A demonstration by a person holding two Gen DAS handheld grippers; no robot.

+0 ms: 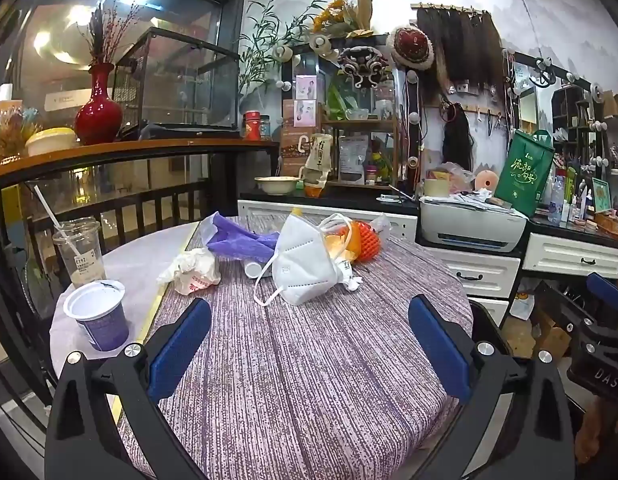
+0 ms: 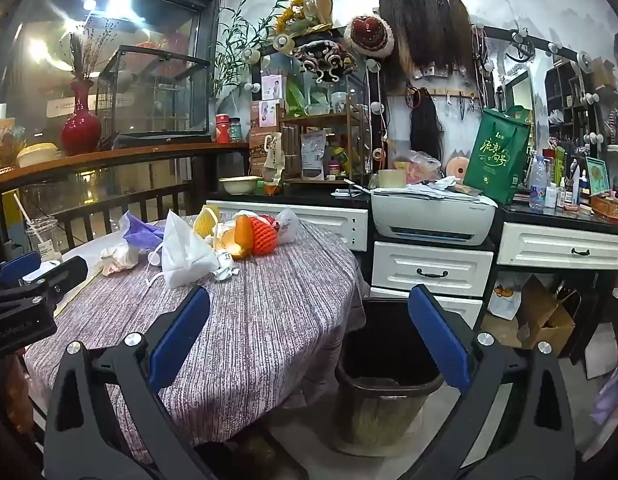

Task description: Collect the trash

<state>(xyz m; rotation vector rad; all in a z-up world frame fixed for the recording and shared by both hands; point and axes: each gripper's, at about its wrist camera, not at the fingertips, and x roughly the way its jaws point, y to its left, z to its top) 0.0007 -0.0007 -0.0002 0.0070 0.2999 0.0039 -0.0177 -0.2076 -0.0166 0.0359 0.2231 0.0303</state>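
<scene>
Both wrist views overlook the table (image 1: pixel 309 360) nearby.

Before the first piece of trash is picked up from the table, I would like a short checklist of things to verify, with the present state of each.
1. Left tool open and holding nothing: ok.
2. Right tool open and holding nothing: ok.
3. White face mask lies free on top of the table cloth, straps loose: ok.
4. Black trash bin stands on the floor beside the table, mouth open: ok.
5. Purple yogurt cup and clear drink cup upright: ok; whether liquid remains in the yogurt cup: cannot tell.
6. Orange foam net free from the wrappers around it: cannot tell.
</scene>
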